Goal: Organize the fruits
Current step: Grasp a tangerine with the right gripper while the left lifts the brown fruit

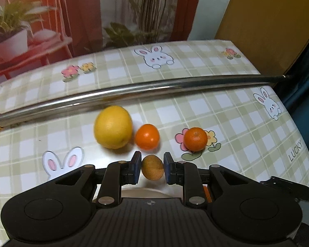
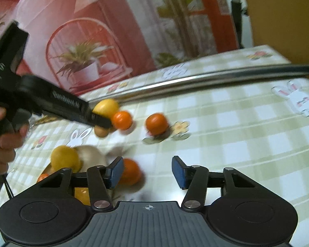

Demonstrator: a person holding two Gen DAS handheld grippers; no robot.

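Note:
My left gripper (image 1: 152,167) is shut on a small brownish-yellow fruit (image 1: 152,168), held a little above the checked tablecloth. Beyond it lie a large yellow citrus (image 1: 113,127) and two tangerines (image 1: 147,136) (image 1: 195,139). In the right wrist view my right gripper (image 2: 148,173) stands open with nothing pressed between its blue pads. An orange fruit (image 2: 131,171) lies just behind its left finger. The left gripper (image 2: 101,121) shows there too, with the small fruit (image 2: 101,132) in it, close to the tangerines (image 2: 122,120) (image 2: 157,123).
A shiny metal rod (image 1: 134,92) runs across the table behind the fruit. A beige dish (image 2: 92,154) at the near left holds a yellow fruit (image 2: 64,158) and orange pieces. A person's hand (image 2: 2,142) grips the left tool. The table edge drops off at the right.

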